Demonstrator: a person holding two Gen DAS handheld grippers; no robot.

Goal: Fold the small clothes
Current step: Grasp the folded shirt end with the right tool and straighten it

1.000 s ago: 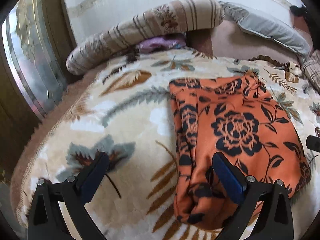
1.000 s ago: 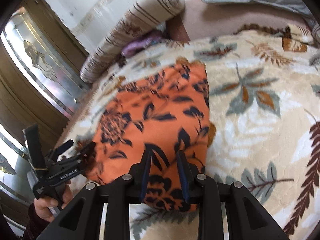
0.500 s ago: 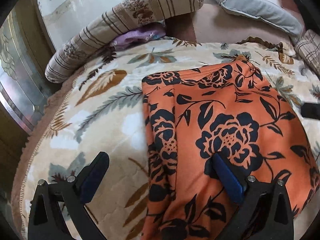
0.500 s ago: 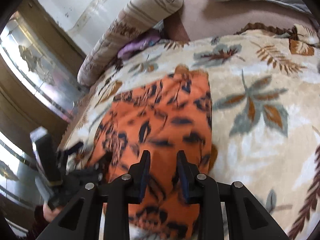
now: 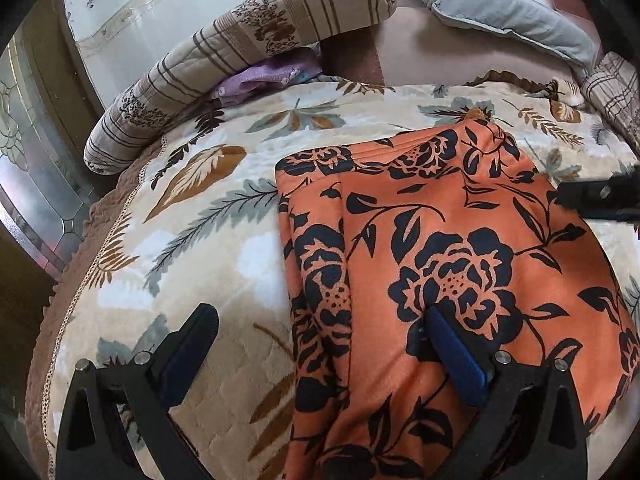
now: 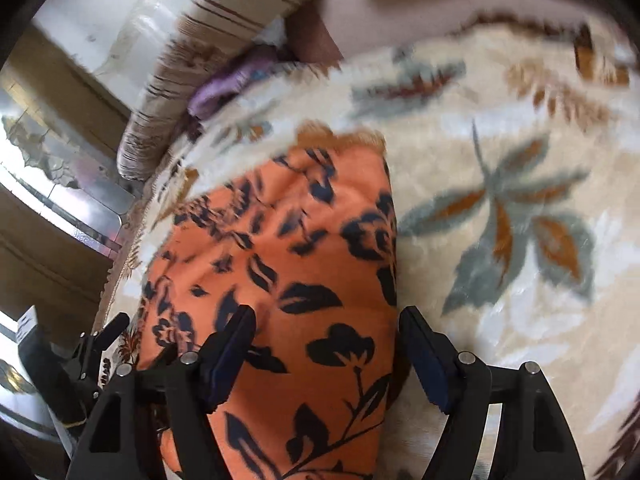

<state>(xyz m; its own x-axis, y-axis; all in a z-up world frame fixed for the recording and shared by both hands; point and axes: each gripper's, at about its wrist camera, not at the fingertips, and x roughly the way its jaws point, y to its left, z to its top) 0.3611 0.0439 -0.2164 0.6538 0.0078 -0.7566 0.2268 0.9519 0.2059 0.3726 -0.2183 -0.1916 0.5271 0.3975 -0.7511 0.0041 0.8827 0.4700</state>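
An orange garment with black flowers [image 5: 460, 240] lies folded flat on the leaf-patterned blanket [image 5: 208, 240]. My left gripper [image 5: 320, 320] hangs open over its left edge, one pad above the cloth, the other above the blanket, gripping nothing. In the right wrist view the same garment [image 6: 288, 264] fills the middle, and my right gripper [image 6: 326, 316] stands over its near right edge. Its jaws are opening; the cloth lies beneath them and the pads do not press on it. The left gripper [image 6: 92, 344] shows at the lower left there; the right gripper's tip [image 5: 592, 196] shows at the garment's right side.
A striped bolster pillow [image 5: 240, 52] and a grey pillow [image 5: 512, 20] line the far side of the bed. A purple cloth [image 5: 264, 80] is tucked under the bolster. A mirrored wardrobe door [image 5: 24, 168] stands close on the left past the blanket's brown edge.
The right gripper's jaws, shut on the garment's edge before, now stand apart with the cloth let go. Both grippers moved forward over the garment, which now lies flatter and spread.
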